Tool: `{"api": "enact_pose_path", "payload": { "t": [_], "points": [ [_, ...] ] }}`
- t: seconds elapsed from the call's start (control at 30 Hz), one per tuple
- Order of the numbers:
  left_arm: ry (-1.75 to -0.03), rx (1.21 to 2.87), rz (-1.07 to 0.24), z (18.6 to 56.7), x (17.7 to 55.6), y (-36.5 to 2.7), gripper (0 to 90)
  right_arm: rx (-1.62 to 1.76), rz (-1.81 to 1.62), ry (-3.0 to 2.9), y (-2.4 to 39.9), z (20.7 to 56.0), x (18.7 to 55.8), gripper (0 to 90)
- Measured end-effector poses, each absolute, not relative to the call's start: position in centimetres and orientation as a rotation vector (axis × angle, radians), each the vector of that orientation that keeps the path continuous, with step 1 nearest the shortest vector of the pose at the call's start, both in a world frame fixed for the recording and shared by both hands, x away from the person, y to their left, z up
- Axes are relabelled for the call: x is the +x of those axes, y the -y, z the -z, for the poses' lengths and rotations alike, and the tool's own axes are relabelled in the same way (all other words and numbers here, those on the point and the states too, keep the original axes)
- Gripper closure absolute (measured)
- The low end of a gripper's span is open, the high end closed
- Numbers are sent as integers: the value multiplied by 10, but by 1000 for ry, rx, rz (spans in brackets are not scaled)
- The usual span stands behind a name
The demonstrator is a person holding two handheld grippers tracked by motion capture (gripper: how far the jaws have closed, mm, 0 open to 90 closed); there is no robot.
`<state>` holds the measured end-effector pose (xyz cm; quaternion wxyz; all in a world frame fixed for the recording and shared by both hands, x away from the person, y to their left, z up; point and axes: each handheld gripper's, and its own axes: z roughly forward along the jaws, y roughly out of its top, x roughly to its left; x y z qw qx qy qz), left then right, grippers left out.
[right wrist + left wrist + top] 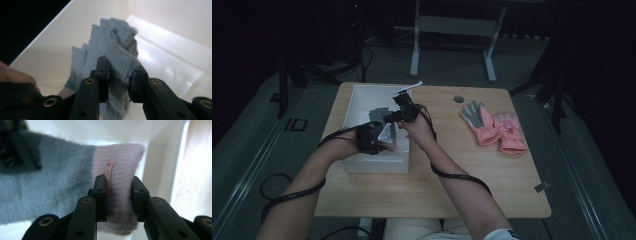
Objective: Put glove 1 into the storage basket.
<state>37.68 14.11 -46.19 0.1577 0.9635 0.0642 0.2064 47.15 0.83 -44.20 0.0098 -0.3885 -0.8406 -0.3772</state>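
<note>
A grey knit glove [50,187] with a pale pink cuff hangs inside the white box [377,165]. My left gripper [117,182] is shut on the pink cuff, next to a small tag. Further along the same glove [112,37], my right gripper [118,67] is shut on the grey finger end. In the high view both grippers are over the box, with the left gripper [372,137] near its front and the right gripper [404,112] at its right wall. The glove [374,115] shows as a grey patch between them.
A pair of pink winter gloves [494,127] lies on the wooden table [452,185] to the right of the box. A small round grommet [459,99] sits near the table's far edge. Cables trail from both grippers off the near edge.
</note>
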Motion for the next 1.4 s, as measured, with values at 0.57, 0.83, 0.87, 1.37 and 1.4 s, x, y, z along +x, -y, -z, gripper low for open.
{"api": "enact_pose_path", "payload": {
  "t": [0.57,0.83,0.87,1.37,1.4],
  "points": [
    [-178,3008,-575,504,401,-118,589,-1259,1215,2681,4,429,471,526],
    [-354,2752,-546,473,398,-131,461,-1239,1349,2608,36,406,456,495],
    [-354,2752,-546,473,398,-131,461,-1232,1363,2605,40,404,454,495],
    [-480,2501,-455,419,380,-120,484,-1227,1420,2656,113,398,426,534],
    [-482,2485,-451,415,379,-117,495,-1230,1423,2658,118,398,425,535]
  ]
}}
